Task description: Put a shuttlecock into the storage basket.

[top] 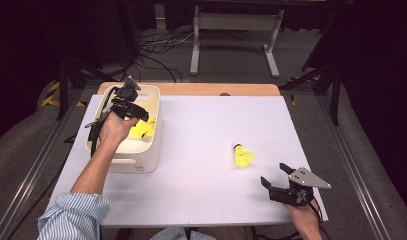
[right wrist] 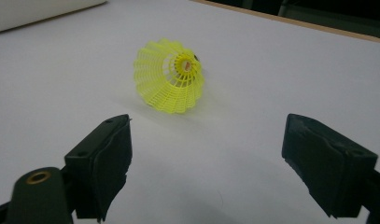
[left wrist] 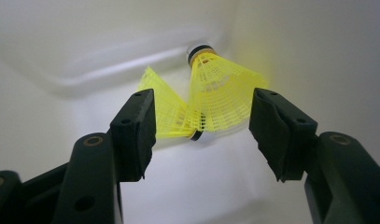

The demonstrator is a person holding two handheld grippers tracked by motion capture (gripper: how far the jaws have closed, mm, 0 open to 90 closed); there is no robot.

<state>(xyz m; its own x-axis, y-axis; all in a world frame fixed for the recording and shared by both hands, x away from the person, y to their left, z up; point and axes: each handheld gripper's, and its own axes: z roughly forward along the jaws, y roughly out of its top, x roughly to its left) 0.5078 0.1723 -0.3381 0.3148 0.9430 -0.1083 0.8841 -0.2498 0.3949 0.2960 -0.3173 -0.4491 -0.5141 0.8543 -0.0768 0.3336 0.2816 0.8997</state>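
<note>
Yellow plastic mesh shuttlecock, one, lying on its side right of centre on the white tabletop. Two more yellow shuttlecocks lie in the cream plastic bin, upper left of the high view. Risk: the loose one looks light and round-skirted; a nudge from one jaw could roll it away. My right gripper: jaws wide apart, empty, short of it. My left gripper: inside the bin, jaws parted, holding nothing.

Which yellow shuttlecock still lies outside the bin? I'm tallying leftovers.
The lone shuttlecock on the white tabletop before the right gripper; the others sit inside the bin.
</note>
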